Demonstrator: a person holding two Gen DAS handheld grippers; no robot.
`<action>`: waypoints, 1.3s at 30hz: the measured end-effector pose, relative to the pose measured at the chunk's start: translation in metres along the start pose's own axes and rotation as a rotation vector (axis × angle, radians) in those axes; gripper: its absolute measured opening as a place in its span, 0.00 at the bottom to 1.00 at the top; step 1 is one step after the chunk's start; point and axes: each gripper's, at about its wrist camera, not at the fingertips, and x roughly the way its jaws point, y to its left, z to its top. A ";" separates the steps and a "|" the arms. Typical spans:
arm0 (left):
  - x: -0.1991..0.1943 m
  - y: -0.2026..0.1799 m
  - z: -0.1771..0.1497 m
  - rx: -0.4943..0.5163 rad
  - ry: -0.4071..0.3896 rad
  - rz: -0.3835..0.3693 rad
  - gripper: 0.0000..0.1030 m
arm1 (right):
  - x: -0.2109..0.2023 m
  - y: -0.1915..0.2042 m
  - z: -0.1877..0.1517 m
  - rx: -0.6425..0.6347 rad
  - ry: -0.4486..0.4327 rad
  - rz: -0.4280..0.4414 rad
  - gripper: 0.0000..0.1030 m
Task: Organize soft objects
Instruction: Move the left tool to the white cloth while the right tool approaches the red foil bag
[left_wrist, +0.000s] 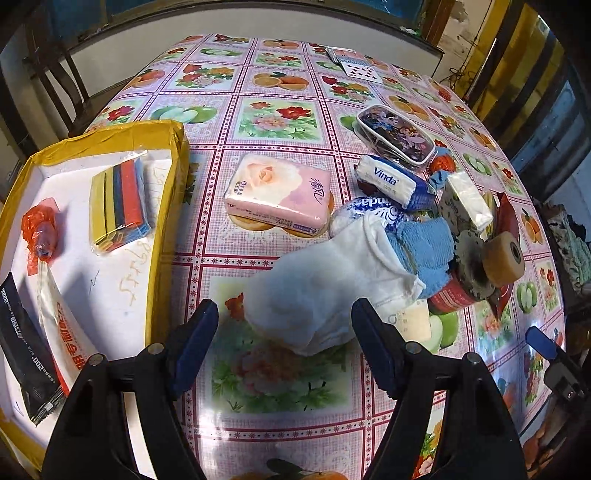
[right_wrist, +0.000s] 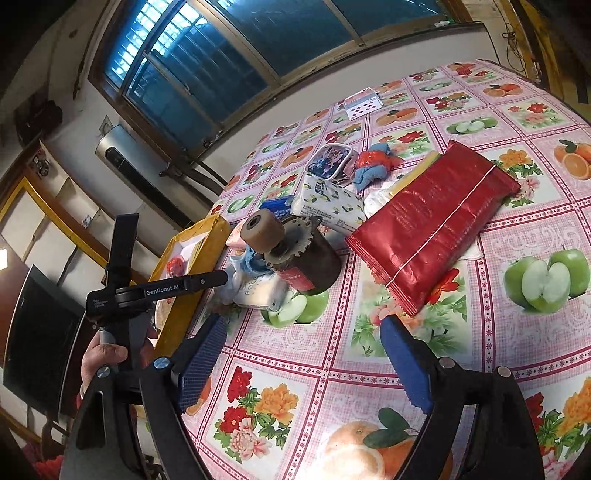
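left tool wide open around white sock on table

A white-and-blue soft tissue packet lying on the fruit-patterned tablecloth is showing the brand "Vinda" in blue letters. The black handheld left gripper, seen from the right wrist view, is carrying "GenRobot.AI" in white along its arm. A black foil sachet in the yellow-edged white box is bearing small white print, with "200" just about legible. The pink rose-printed tissue pack is displaying Chinese characters, and a white-and-red plastic bag in the box is showing large red Chinese characters; neither is clearly readable. Handwritten orange digits on the box floor are staying illegible.
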 end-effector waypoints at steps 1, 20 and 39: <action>0.002 0.000 0.001 -0.003 0.006 0.000 0.72 | 0.000 0.001 0.001 0.002 0.000 0.002 0.85; 0.025 -0.010 0.009 -0.010 0.056 0.027 0.72 | 0.000 -0.005 0.010 -0.018 -0.021 -0.058 0.85; 0.032 -0.010 0.009 -0.036 0.084 -0.016 0.75 | 0.043 -0.091 0.057 0.455 -0.043 -0.065 1.00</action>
